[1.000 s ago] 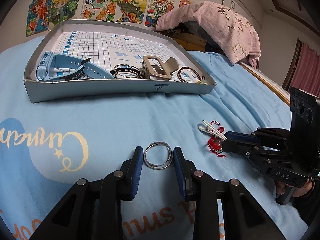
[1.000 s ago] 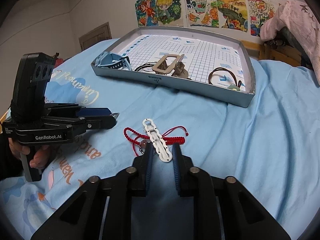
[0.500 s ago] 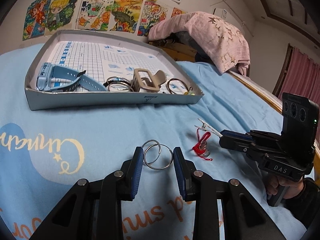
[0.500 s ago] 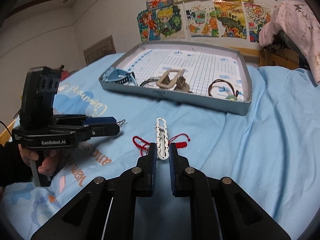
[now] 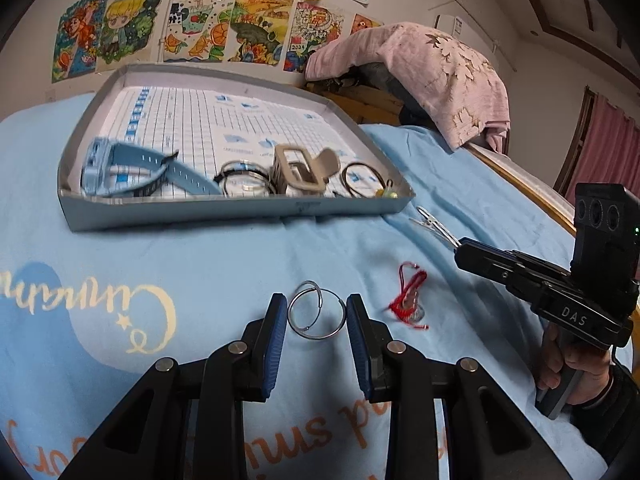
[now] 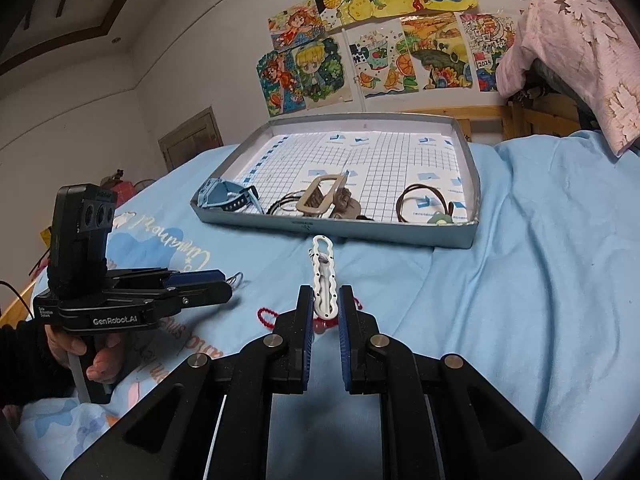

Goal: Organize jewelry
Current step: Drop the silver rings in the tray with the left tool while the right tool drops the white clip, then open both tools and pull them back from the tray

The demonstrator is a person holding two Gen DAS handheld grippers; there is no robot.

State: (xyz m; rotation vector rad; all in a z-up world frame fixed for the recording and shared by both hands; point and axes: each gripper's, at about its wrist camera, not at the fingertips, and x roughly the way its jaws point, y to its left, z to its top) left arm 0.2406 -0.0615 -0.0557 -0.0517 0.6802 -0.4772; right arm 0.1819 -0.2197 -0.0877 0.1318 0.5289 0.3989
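My left gripper is shut on a pair of silver hoop rings, held just above the blue bedsheet. My right gripper is shut on a white hair clip and holds it lifted, pointing at the tray. The clip also shows in the left wrist view at the right gripper's tip. A red bead bracelet lies on the sheet between the grippers. The grey tray holds a blue watch, dark rings, a beige claw clip and a brown hair tie.
The tray lies on a blue bedsheet with printed lettering. A pink cloth is draped over wooden furniture behind the bed. Drawings hang on the wall. A wooden bed edge runs along the right.
My right gripper closed on the white clip and lifted it off the red bracelet toward the tray. My left gripper rose with the hoop rings between its fingers.
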